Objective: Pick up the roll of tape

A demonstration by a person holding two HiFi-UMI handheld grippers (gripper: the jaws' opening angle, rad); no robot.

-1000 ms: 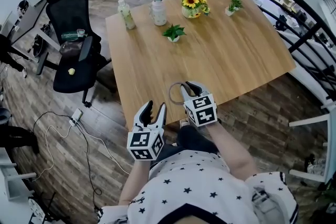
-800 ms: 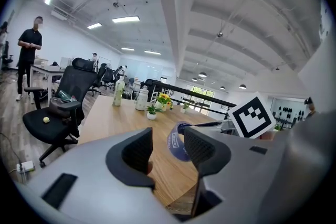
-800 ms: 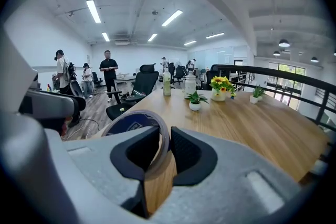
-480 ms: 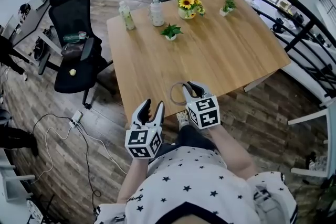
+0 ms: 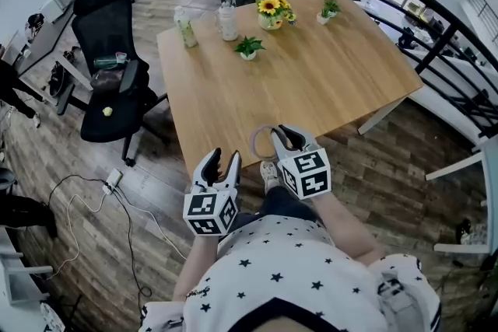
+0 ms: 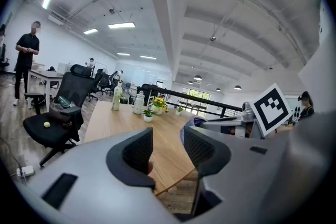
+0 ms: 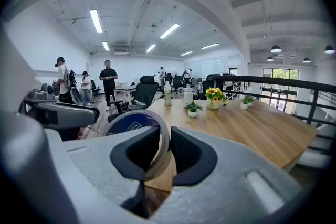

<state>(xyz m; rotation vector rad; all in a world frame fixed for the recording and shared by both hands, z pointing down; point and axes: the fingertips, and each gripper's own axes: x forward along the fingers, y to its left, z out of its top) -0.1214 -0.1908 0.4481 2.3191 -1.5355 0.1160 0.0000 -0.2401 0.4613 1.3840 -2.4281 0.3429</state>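
The roll of tape (image 5: 254,138) is a thin pale ring with a blue inner face (image 7: 137,114). My right gripper (image 5: 282,138) is shut on its rim and holds it upright in the air over the near edge of the wooden table (image 5: 311,82). In the right gripper view the ring's band is pinched between the two dark pads (image 7: 185,147) of that gripper (image 7: 164,139). My left gripper (image 5: 222,164) hangs to the left, just off the table's front corner. It is open (image 6: 167,139), and only the tabletop shows through its gap.
Two bottles (image 5: 185,26) (image 5: 228,19), a pot of sunflowers (image 5: 271,10) and two small potted plants (image 5: 247,49) (image 5: 329,9) stand at the table's far end. A black office chair (image 5: 109,66) is left of the table, a cable (image 5: 93,190) lies on the floor, and a dark railing (image 5: 420,19) runs at the right.
Both grippers have drawn back from the table toward the person's body. The right one has risen a little with the tape still in its jaws.
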